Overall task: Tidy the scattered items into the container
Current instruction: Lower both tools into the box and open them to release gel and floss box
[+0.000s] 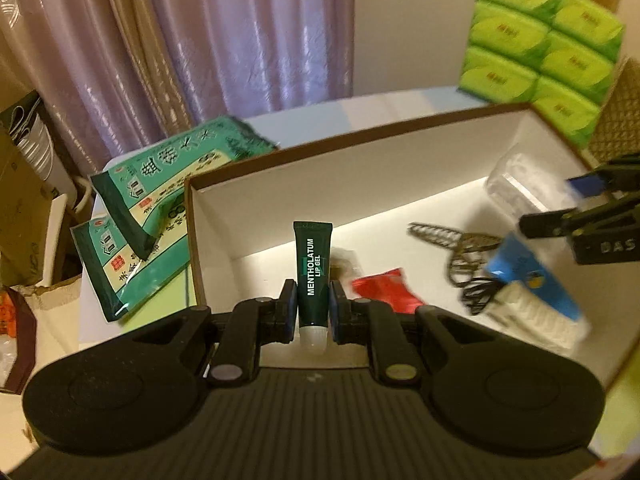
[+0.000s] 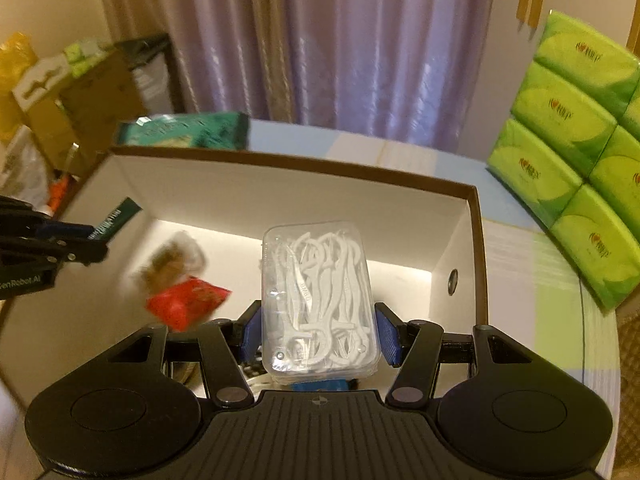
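Your left gripper (image 1: pixel 313 308): pads pinch dark green lip gel tube (image 1: pixel 314 270) upright, cap down, over box (image 1: pixel 320 162) near its left wall. Your right gripper (image 2: pixel 318 334): pads clamp clear floss-pick case (image 2: pixel 318 300) above box floor, right wall close. Red packet (image 2: pixel 186 306) and keys (image 1: pixel 460 246) lie inside; bare floor between them.

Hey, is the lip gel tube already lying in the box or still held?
Still held: the lip gel tube stands upright between the left gripper jaws, over the open box.
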